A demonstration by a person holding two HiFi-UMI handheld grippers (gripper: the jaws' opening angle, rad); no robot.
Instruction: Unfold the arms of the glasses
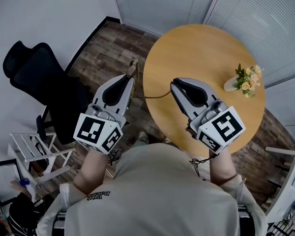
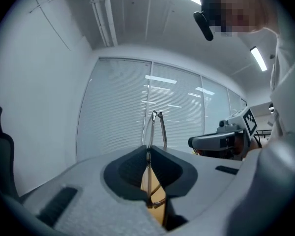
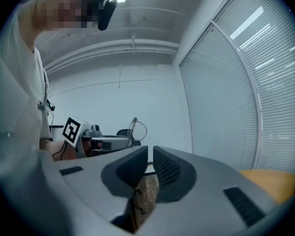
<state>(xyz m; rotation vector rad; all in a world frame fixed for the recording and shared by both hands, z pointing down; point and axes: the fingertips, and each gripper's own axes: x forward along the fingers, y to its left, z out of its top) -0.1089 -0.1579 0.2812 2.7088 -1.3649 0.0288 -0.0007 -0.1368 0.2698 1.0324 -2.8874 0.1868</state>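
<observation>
Head view shows the glasses point(image 1: 133, 70) held in the air just off the left edge of the bench point(image 1: 206, 48), at the tip of the left tongs point(image 1: 132, 78). One arm point(image 1: 152, 96) is swung out and reaches over that edge to the tip of the right tongs point(image 1: 173, 84).

In the left gripper view the left tongs point(image 2: 148, 149) are clamped narrow on the thin wire frame point(image 2: 150, 132), which stands upright between the pads. In the right gripper view the right tongs point(image 3: 150, 151) are nearly together, leaving only a slit, and the arm's end lies at that slit. I cannot tell whether the pads pinch it.

The glasses look light, springy and easily bent, with slippery metal. The frame is best held near the hinge and the arm swung gently by its end.
</observation>
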